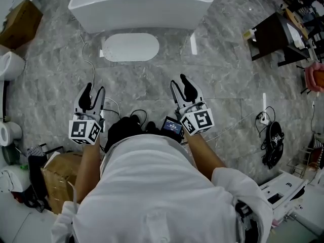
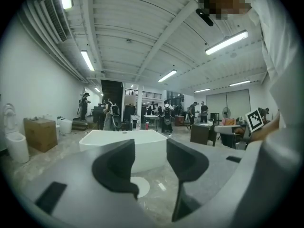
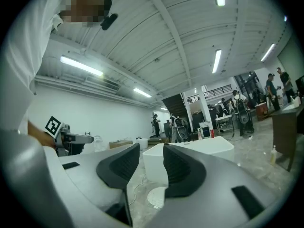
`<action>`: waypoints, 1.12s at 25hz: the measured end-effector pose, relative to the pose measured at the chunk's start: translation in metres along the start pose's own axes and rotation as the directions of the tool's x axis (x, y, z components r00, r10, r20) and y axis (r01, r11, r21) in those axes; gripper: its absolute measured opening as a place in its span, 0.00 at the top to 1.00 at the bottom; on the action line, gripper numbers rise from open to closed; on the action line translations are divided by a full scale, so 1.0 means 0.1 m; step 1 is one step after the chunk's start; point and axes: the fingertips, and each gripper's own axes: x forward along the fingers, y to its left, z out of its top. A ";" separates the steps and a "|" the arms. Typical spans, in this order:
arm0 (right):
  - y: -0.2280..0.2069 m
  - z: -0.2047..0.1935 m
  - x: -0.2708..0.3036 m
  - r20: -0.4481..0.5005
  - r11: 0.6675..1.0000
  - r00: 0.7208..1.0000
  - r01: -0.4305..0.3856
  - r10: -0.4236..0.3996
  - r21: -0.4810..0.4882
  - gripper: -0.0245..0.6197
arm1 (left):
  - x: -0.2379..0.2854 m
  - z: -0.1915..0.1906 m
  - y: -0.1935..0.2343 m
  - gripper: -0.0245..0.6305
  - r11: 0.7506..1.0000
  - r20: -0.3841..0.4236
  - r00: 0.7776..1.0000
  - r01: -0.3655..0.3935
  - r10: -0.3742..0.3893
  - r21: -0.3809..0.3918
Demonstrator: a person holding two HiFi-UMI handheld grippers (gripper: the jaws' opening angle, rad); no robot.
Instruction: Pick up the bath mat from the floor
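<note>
The bath mat (image 1: pixel 130 47) is a white oval lying flat on the grey marble floor, just in front of a white bathtub (image 1: pixel 140 4). Both grippers are held at waist height, well short of the mat. My left gripper (image 1: pixel 93 96) is open with nothing between its jaws. My right gripper (image 1: pixel 182 87) is likewise open and empty. In the left gripper view the mat (image 2: pixel 141 187) shows low between the jaws of the left gripper (image 2: pixel 150 151), under the tub (image 2: pixel 124 144). In the right gripper view the mat (image 3: pixel 158 196) lies below the right gripper (image 3: pixel 151 151).
A cable (image 1: pixel 87 59) runs across the floor left of the mat. Cardboard boxes (image 1: pixel 58 178) and toilets (image 1: pixel 10 65) stand at the left. A dark desk (image 1: pixel 276 37) and a power strip with cables (image 1: pixel 263 118) are at the right. People stand far back in the hall.
</note>
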 end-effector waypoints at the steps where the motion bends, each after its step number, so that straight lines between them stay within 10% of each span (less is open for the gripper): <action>1: 0.00 -0.04 0.03 -0.007 1.000 1.000 0.000 0.000 0.008 0.69 | 0.00 -0.02 0.04 0.65 1.000 -0.006 1.000 -0.003 0.003 -0.006; 28: -0.62 -0.14 2.92 -0.128 0.998 0.989 0.069 -0.069 -0.003 0.69 | 2.33 -0.06 2.59 0.65 0.988 -0.046 0.997 0.050 -0.058 -0.146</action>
